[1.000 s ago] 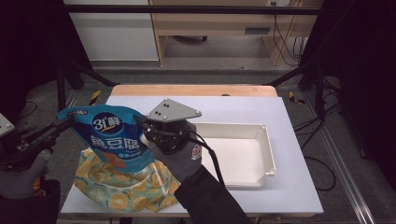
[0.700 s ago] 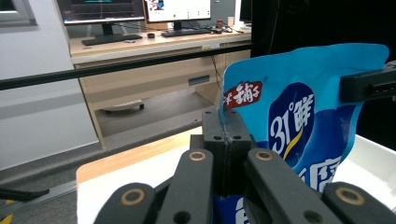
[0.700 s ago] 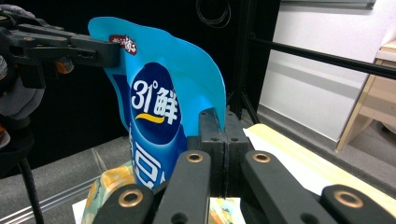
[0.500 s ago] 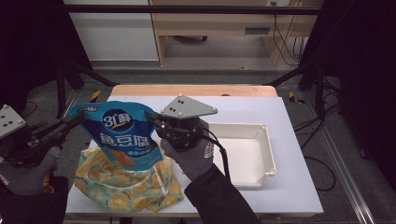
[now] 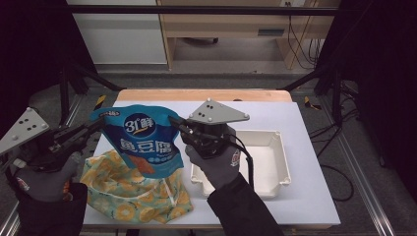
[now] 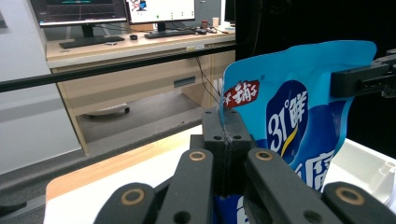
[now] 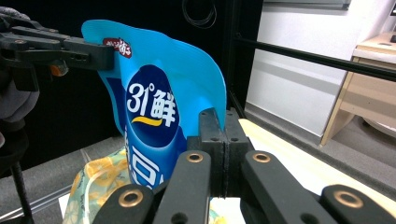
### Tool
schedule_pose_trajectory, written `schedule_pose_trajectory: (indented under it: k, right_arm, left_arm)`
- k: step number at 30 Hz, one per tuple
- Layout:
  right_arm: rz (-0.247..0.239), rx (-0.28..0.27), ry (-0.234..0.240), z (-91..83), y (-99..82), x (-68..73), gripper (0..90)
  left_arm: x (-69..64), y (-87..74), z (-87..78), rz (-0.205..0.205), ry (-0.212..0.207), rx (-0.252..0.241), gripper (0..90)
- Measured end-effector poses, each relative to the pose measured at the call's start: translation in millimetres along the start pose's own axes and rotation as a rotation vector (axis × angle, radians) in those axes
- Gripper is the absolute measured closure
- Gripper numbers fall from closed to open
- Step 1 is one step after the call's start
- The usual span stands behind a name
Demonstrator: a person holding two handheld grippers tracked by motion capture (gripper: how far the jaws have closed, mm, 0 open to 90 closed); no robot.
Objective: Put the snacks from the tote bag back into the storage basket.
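Observation:
A blue snack pouch [image 5: 145,140] with white "31" lettering hangs upright above the table, held by both top corners. My left gripper [image 5: 100,121] is shut on its top left corner; in the left gripper view the jaws pinch the pouch [image 6: 289,116] edge at my left gripper [image 6: 225,123]. My right gripper [image 5: 176,120] is shut on the top right corner, and in the right gripper view the pouch [image 7: 159,107] rises beside my right gripper [image 7: 225,122]. Below the pouch lies a yellow and teal patterned cloth bag [image 5: 133,196].
A white rectangular tray [image 5: 275,162] sits on the white table [image 5: 305,196] right of the pouch, under my right hand. A wooden strip [image 5: 201,94] runs along the table's far edge. Dark frame posts stand at both sides.
Both grippers have carried the pouch to the right and a little higher, away from the cloth bag toward the white tray.

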State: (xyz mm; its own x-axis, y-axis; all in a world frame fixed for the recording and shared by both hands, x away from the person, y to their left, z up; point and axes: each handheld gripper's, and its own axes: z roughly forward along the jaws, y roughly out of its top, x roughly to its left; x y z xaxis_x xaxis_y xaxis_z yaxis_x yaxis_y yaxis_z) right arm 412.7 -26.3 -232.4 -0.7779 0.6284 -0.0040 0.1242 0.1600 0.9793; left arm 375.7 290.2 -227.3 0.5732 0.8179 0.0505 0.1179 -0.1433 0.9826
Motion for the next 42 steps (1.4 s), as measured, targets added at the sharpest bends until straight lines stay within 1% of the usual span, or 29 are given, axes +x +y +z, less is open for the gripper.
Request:
schedule_pose_trajectory:
  k: [6,7,8,9,10,11,12,14,20,25,26,35,42]
  right_arm:
    - [-0.001,0.0,-0.007,-9.4,-1.9,-5.7,90.0]
    - [0.0,0.002,-0.008,-10.9,-2.1,-6.6,90.0]
    - [0.0,0.003,-0.011,-12.1,-2.2,-7.5,90.0]
    - [0.0,0.002,-0.013,-13.3,-2.2,-8.5,90.0]
    - [0.0,0.002,-0.014,-14.7,-2.2,-9.6,90.0]
    - [0.0,0.002,-0.016,-16.0,-2.1,-10.7,90.0]
    - [0.0,0.001,-0.017,-17.4,-2.0,-11.8,90.0]
    - [0.001,-0.001,-0.022,-20.2,-1.6,-14.0,90.0]
    - [0.012,-0.015,-0.041,-32.6,-1.2,-22.3,90.0]
    - [0.008,-0.014,-0.06,-43.1,-1.8,-29.2,90.0]
    - [0.01,-0.015,-0.065,-45.6,-2.2,-30.8,90.0]
    - [0.016,-0.029,-0.089,-63.1,-4.5,-41.0,90.0]
    - [0.017,-0.032,-0.112,-77.3,-6.9,-48.1,90.0]
  left_arm:
    - [-6.5,1.1,7.9,0.0,-0.012,-0.003,90.0]
    - [-6.7,2.0,9.7,0.011,-0.014,-0.011,90.0]
    - [-7.7,2.6,10.9,0.013,-0.014,-0.012,90.0]
    - [-9.6,2.9,11.4,0.0,-0.019,-0.002,90.0]
    - [-10.6,3.5,12.4,0.002,-0.02,-0.003,90.0]
    - [-11.3,4.6,14.2,0.011,-0.02,-0.014,90.0]
    - [-13.0,5.1,14.6,0.005,-0.023,-0.004,90.0]
    - [-15.6,7.3,17.0,0.007,-0.027,-0.003,90.0]
    - [-27.6,15.1,24.7,0.022,-0.043,-0.012,90.0]
    - [-33.7,17.1,32.4,0.023,-0.056,-0.009,90.0]
    - [-37.6,18.6,35.9,0.027,-0.063,-0.009,90.0]
    - [-52.5,25.7,48.4,0.04,-0.08,-0.013,90.0]
    - [-64.1,28.3,58.5,0.049,-0.103,-0.01,90.0]
